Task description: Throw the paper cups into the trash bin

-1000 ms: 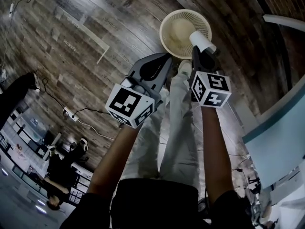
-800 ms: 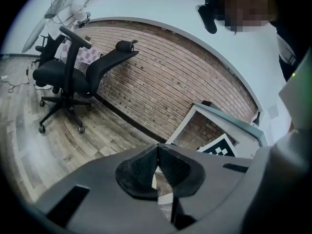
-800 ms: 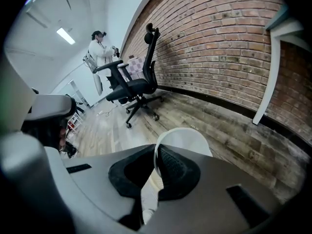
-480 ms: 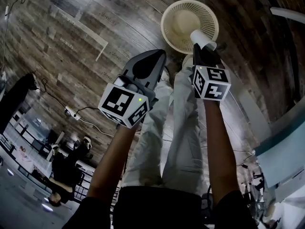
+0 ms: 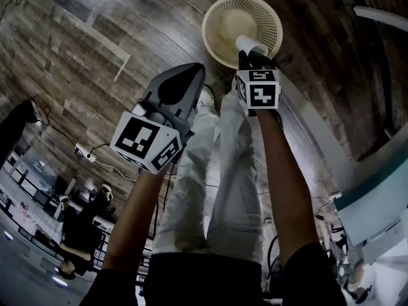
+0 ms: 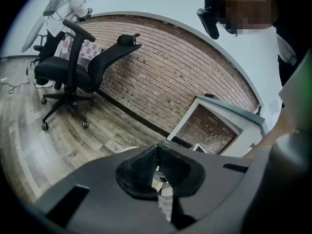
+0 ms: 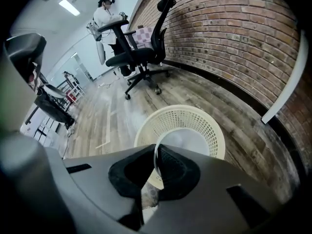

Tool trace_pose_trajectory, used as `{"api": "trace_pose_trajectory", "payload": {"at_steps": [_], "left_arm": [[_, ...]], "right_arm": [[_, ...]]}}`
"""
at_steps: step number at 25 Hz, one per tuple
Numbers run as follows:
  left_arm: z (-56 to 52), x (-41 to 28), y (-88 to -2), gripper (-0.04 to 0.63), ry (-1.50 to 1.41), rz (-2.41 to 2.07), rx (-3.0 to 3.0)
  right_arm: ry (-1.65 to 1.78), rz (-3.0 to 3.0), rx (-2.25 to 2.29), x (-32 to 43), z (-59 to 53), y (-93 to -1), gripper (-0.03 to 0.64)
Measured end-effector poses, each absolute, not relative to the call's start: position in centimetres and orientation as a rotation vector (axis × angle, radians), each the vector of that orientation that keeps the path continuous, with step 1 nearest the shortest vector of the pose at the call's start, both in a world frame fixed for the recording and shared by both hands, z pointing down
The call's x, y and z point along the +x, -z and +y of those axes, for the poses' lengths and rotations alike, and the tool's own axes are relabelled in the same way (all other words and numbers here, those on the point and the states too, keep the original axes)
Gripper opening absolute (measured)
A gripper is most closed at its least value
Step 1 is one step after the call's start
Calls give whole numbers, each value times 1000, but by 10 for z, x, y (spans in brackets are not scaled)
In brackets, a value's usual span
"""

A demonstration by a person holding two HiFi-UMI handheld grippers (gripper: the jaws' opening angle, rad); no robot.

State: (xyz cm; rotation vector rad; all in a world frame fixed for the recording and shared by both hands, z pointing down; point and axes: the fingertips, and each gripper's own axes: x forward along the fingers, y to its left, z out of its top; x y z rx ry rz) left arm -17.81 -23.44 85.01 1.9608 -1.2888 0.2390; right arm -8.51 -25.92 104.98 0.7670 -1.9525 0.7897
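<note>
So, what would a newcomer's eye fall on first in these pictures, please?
Most likely the white paper cup, pinched by its rim in the right gripper and held over the cream lattice trash bin on the wood floor. Next, the left gripper beside it, jaws shut on nothing, and the black office chair by the brick wall.

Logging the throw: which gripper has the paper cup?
The right gripper, its jaws pinching the rim of the cup over the bin; the left gripper is shut and empty.
</note>
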Motion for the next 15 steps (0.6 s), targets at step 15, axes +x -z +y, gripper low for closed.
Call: {"api": "trace_pose_trajectory", "payload": {"at_steps": [15], "left_arm": [[-231, -179, -861, 3, -309, -1285, 1975]], "right_arm": [[-840, -1822, 651, -67, -257, -1109, 16]]}}
